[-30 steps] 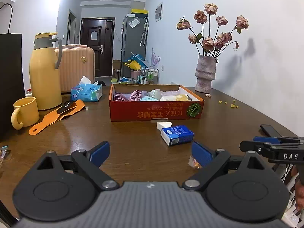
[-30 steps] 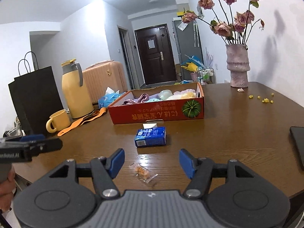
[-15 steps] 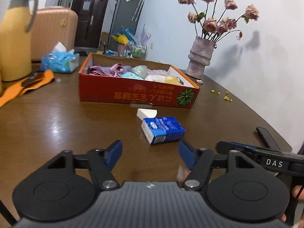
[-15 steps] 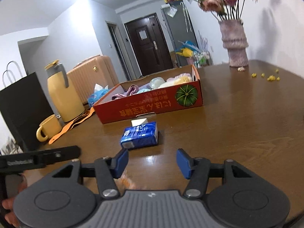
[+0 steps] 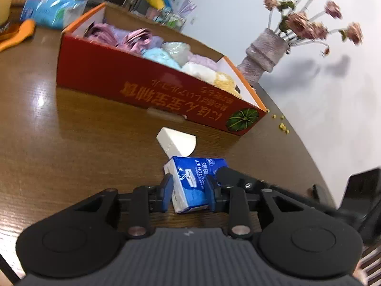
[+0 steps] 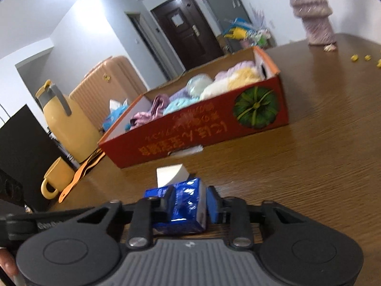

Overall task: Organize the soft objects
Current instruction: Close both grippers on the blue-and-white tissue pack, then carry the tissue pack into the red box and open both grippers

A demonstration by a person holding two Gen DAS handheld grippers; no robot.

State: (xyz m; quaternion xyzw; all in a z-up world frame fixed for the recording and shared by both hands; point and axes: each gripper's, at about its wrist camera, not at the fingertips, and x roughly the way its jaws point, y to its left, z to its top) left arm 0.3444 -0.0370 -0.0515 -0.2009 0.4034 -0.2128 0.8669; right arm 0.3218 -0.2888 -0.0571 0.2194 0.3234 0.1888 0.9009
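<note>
A red cardboard box (image 5: 152,88) of pastel soft bundles sits on the brown worktop (image 5: 71,147), with a white wedge-shaped sponge (image 5: 177,144) just before it. Nearer, a small blue tissue pack (image 5: 194,183) is clamped between the pads of both the left claw (image 5: 189,194) and the right claw (image 6: 189,206).

Both my grippers now at tissue pack (image 5: 194,186) | left gripper (image 5: 189,191) jaws narrowed onto it | right gripper (image 6: 189,205) jaws likewise
</note>
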